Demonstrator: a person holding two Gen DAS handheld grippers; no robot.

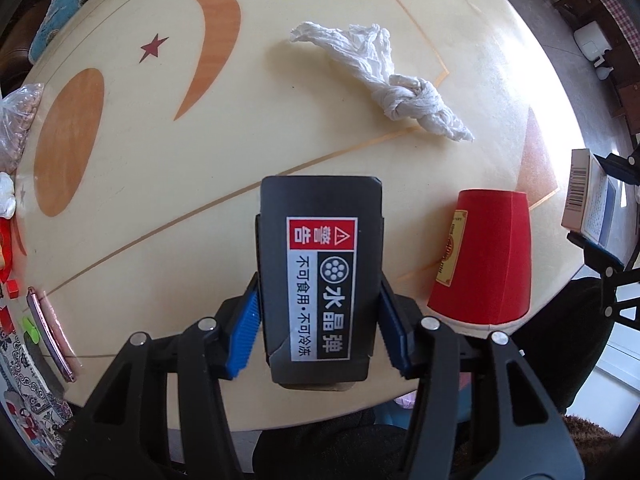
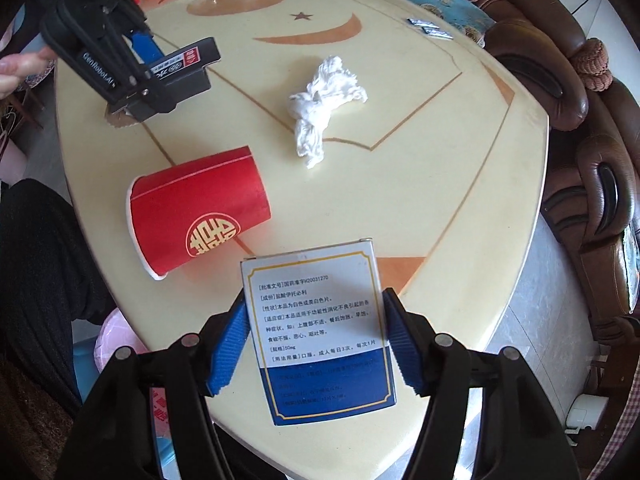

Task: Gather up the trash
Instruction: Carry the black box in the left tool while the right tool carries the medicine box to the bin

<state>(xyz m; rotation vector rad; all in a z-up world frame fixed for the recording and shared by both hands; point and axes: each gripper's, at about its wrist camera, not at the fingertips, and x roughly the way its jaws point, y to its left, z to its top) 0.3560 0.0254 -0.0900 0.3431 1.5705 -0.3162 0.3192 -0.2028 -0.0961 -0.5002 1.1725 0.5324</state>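
In the left wrist view, your left gripper (image 1: 320, 316) is pinching a black box (image 1: 320, 280) above the table (image 1: 200, 160), its lower end hiding behind the fingers. In the right wrist view, your right gripper (image 2: 316, 348) is clamping a white-and-blue medicine box (image 2: 320, 332), its blue-band print being unreadable, while the red paper cup (image 2: 200, 216) is lying tipped at near left and the knotted tissue (image 2: 320, 108) farther off.

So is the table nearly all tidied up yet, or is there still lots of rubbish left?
Not yet. Nothing looks binned so far. In hand: the left gripper is clamped on a black box, and the right gripper is clamped on a white and blue medicine box. Left on the table: the red paper cup lying on its side and the twisted white tissue.
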